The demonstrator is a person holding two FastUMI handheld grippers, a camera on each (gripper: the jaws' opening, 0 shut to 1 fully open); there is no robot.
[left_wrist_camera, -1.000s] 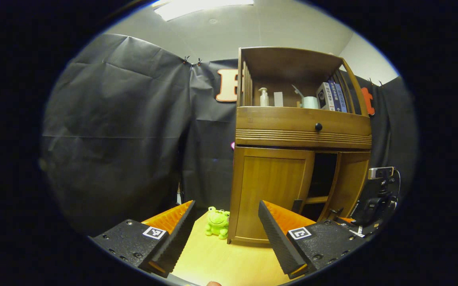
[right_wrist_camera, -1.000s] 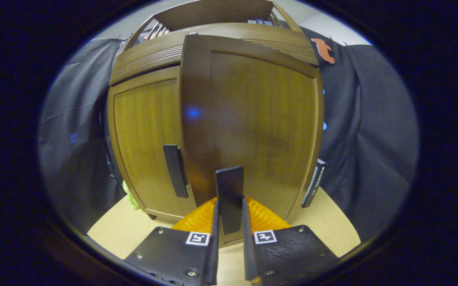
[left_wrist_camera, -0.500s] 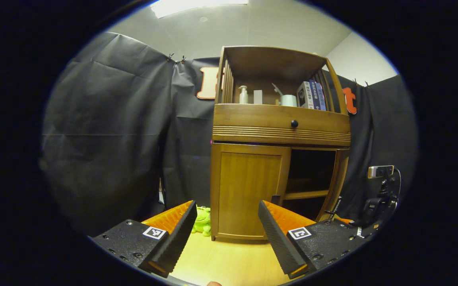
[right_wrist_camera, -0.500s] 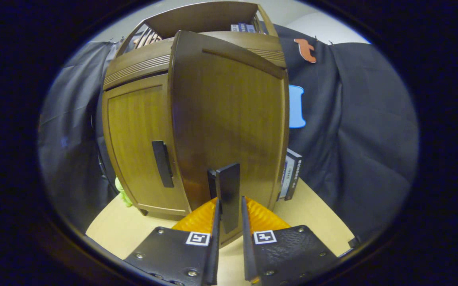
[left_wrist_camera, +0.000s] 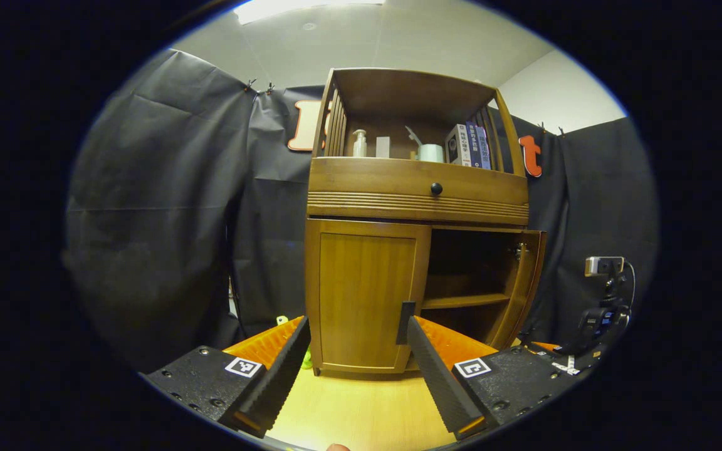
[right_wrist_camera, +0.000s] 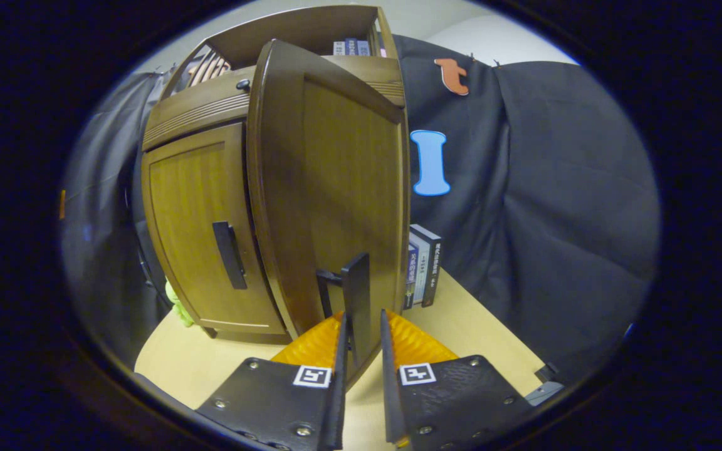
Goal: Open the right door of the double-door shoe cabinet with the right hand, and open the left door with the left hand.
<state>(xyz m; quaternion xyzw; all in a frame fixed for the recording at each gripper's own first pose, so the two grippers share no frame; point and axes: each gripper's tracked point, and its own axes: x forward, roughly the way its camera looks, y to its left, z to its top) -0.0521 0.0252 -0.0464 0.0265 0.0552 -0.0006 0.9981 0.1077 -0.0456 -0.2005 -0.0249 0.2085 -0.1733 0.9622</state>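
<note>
The wooden shoe cabinet (left_wrist_camera: 417, 188) stands on a light table. In the left gripper view its left door (left_wrist_camera: 367, 288) is closed, with a dark vertical handle (left_wrist_camera: 405, 321) at its inner edge. The right door (left_wrist_camera: 527, 282) is swung wide, showing dark shelves inside. My left gripper (left_wrist_camera: 356, 324) is open and holds nothing, a short way in front of the left door. In the right gripper view my right gripper (right_wrist_camera: 361, 326) is shut on the right door's dark handle (right_wrist_camera: 357, 291). The right door (right_wrist_camera: 336, 181) stands edge-on and the closed left door (right_wrist_camera: 195, 219) shows its handle (right_wrist_camera: 229, 254).
A drawer with a black knob (left_wrist_camera: 436, 188) sits above the doors. The open top shelf holds a bottle, a cup and books (left_wrist_camera: 469, 145). More books (right_wrist_camera: 423, 266) stand on the table right of the cabinet. A green plush toy (right_wrist_camera: 176, 304) lies at its left corner.
The right door has swung further open with my right gripper on its handle. My left gripper has shifted so the closed left door now sits between its open fingers.
</note>
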